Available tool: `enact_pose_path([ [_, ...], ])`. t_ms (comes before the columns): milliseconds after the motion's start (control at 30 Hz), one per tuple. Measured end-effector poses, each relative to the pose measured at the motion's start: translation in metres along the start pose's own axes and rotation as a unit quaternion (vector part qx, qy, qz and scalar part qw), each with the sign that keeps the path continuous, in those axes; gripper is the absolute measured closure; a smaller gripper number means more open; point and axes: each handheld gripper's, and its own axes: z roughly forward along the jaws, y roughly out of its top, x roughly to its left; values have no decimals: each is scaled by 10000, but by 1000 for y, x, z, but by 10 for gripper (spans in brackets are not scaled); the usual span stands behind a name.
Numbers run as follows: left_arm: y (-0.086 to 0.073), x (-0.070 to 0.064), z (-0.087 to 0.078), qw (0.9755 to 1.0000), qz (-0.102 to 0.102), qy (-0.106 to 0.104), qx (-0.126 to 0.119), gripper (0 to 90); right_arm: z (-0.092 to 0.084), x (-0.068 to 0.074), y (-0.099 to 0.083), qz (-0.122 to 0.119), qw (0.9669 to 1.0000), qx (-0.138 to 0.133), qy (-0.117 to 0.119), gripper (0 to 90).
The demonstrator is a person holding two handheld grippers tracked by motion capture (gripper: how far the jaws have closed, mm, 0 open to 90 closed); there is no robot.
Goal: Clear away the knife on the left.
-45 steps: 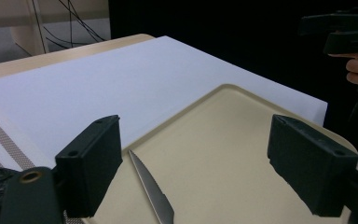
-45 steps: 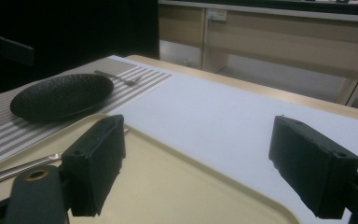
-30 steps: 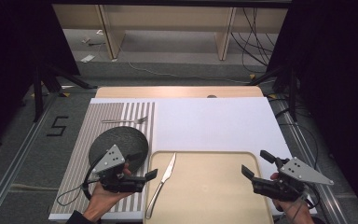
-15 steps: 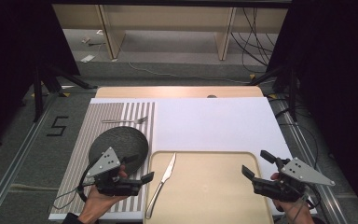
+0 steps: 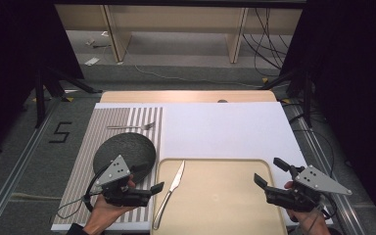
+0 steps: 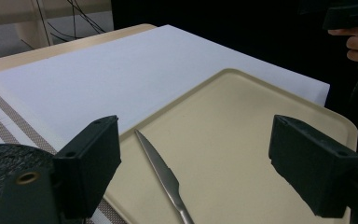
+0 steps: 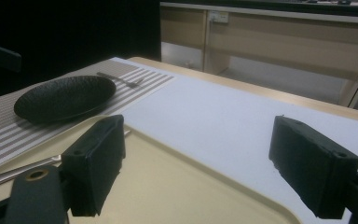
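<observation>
A person's left hand (image 5: 108, 208) holds the left gripper (image 5: 149, 182) low over the striped placemat (image 5: 122, 116), just off the left edge of the beige tray (image 5: 225, 205), its jaws spread wide with nothing between them and pointing across toward the tray. Beyond that gripper, farther from the person, a black plate (image 5: 126, 149) rests on the placemat, left of the tray's far-left corner, and a fork (image 5: 132, 127) lies on the stripes beyond the plate, well apart from the tray. A table knife (image 5: 170, 192) lies nearest the left gripper: its blade sits inside the tray along the left rim, tip toward the far edge, while the handle runs out over the tray's near-left rim toward the person. In the left gripper view the knife (image 6: 164, 176) shows between the two black jaws but farther off, untouched by either pad. A white sheet (image 5: 225, 129) covers the table beyond the tray and to its right. At the tray's right edge, the right hand (image 5: 306, 215) holds the right gripper (image 5: 269, 172) just above the rim, its jaws also standing wide and empty, aimed leftward over the tray. The right gripper view looks across the tray (image 7: 177, 186) toward the plate (image 7: 65, 98) and the fork (image 7: 121, 79).
</observation>
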Motion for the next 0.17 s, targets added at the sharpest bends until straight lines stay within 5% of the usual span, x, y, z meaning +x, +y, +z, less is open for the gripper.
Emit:
enact_pose_path([
  [167,-1,0,2,10000,25,3,59,165,0,0,0,-6,10000,2,1,193],
])
